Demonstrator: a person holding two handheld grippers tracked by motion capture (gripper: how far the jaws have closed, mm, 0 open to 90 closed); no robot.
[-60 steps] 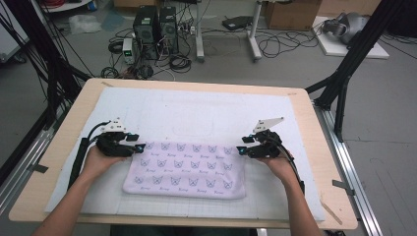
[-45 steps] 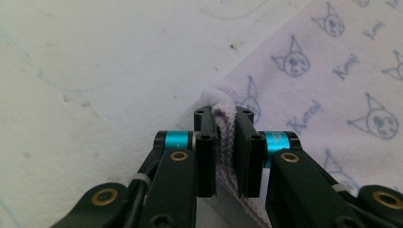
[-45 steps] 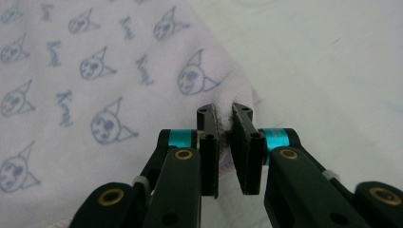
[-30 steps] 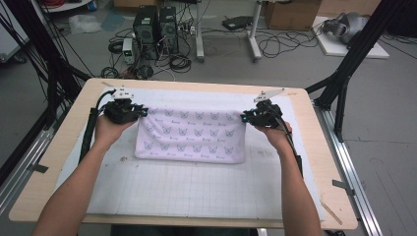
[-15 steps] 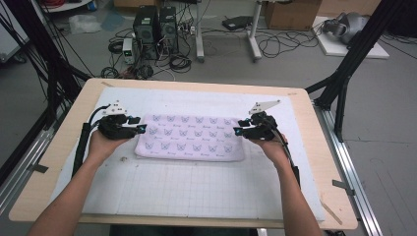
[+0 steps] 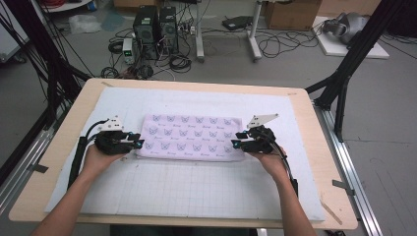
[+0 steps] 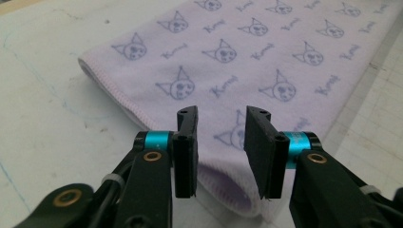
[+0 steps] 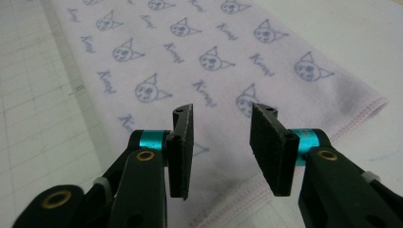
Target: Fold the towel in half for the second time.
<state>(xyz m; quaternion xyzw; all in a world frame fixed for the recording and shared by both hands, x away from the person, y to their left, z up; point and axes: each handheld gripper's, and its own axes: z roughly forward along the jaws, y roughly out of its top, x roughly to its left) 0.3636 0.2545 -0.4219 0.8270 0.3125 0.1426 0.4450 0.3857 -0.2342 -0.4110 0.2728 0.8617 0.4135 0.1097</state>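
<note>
I'm holding my left hand-held gripper [image 6: 139, 143] right at the left end of the folded lilac towel [image 6: 189, 136]; its jaws have just been closing a bit but they're standing apart, gripping nothing, with the towel's hemmed corner lying just under and ahead of them. My right hand-held gripper [image 6: 235, 138] is sitting at the towel's other end, also part open and empty; the towel is lying flat between the two on the bench's white mat [image 6: 206, 189].

The lilac towel [image 7: 247, 61] bears a repeated script word (seemingly "Kuromi") beside cat-eared faces.
</note>
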